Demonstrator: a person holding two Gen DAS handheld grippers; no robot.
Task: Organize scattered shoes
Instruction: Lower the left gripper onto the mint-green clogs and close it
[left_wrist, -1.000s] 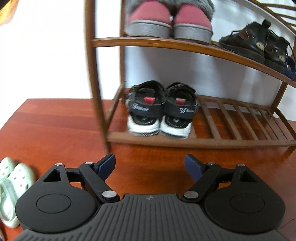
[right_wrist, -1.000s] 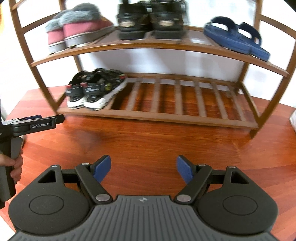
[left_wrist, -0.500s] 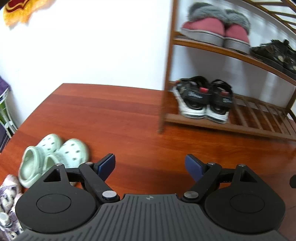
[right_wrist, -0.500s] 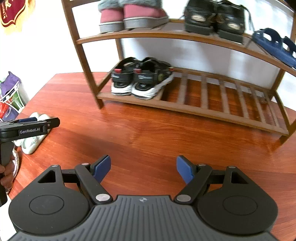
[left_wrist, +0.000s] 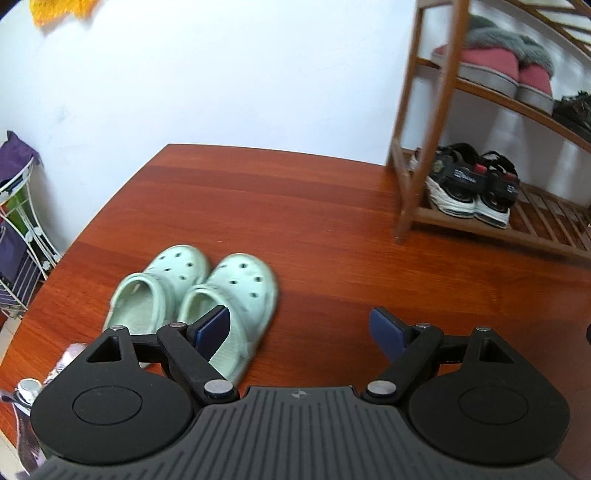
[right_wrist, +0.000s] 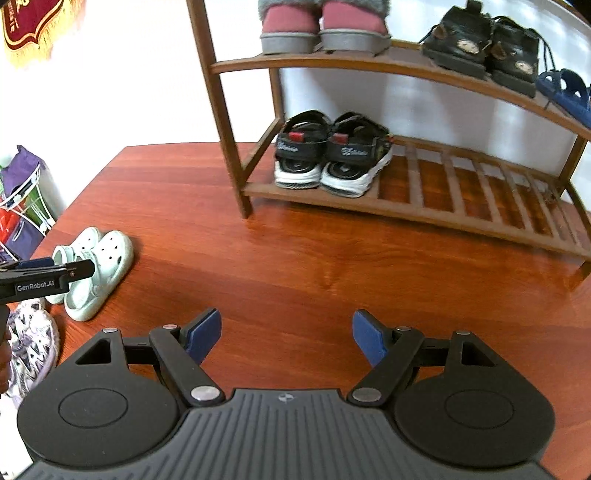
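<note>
Now left gripper (left_wrist: 301, 326) wide open, empty, mint clogs (left_wrist: 195, 295) just ahead, under its left finger. Right gripper (right_wrist: 286, 334) wide open too, clogs well off left.

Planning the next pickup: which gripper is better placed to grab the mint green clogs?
Left. The left gripper is open right over the mint green clogs, one finger already above the nearer clog. The right gripper, also open, faces the shoe rack, with the clogs off to its left.
</note>
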